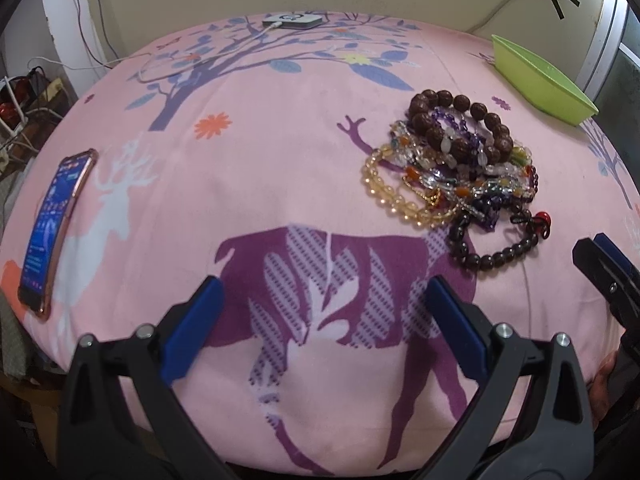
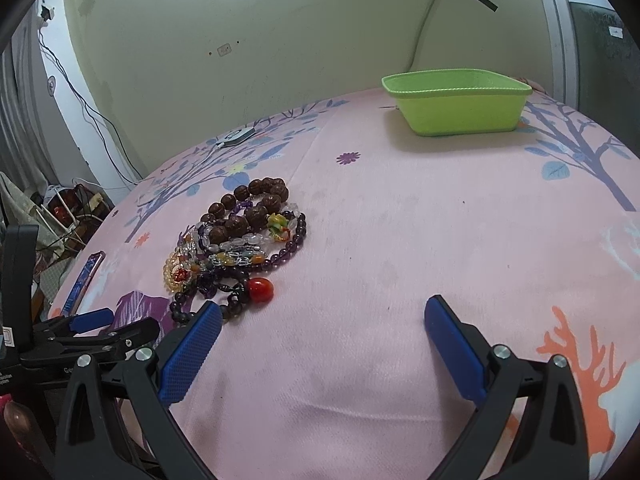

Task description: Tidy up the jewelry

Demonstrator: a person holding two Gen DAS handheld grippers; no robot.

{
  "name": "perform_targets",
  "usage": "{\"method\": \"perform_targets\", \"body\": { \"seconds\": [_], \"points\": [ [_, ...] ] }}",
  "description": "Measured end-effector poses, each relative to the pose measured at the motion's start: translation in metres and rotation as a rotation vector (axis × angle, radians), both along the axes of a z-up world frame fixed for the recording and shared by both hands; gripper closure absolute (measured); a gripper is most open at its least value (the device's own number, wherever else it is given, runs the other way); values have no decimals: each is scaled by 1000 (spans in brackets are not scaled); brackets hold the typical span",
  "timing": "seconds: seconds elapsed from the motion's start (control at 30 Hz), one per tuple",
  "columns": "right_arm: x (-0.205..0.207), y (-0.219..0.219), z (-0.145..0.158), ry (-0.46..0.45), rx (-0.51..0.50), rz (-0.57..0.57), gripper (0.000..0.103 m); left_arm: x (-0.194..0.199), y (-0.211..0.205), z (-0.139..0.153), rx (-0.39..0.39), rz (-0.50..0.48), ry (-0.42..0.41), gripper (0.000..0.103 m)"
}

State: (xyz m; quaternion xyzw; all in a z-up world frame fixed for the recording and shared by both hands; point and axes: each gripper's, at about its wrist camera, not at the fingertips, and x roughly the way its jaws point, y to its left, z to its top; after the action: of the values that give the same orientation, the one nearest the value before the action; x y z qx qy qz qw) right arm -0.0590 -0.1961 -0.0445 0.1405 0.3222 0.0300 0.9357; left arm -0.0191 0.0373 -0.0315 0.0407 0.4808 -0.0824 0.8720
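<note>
Right tongs point(image 2: 322, 334) wide apart, empty; bracelet pile point(image 2: 236, 244) front-left; green bin point(image 2: 456, 104) far.

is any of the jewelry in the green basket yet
No, the green basket shows a bare inside, and the bracelets all lie heaped on the pink sheet.

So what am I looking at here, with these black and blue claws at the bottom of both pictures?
Those are two hand-held grippers, one in each of a person's hands, each carrying a wide-angle camera looking along its fingers. One picture is from the left gripper, the other from the right gripper. Both stand open and hold nothing. Below them is a pink cloth printed with deer and trees. On it lie a tangled pile of beaded bracelets, an empty-looking green tray, a phone and a small white device with a cable.
</note>
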Motion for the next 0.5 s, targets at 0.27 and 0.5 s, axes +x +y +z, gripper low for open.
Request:
{"method": "perform_targets", "body": {
  "seconds": [0.27, 0.5],
  "points": [
    [-3, -3, -1, -21, 19, -2, 24, 3, -3, 2, 4, 5, 3, 5],
    [-3, -4, -1, -29, 28, -1, 24, 3, -4, 3, 3, 4, 3, 5]
  ]
}}
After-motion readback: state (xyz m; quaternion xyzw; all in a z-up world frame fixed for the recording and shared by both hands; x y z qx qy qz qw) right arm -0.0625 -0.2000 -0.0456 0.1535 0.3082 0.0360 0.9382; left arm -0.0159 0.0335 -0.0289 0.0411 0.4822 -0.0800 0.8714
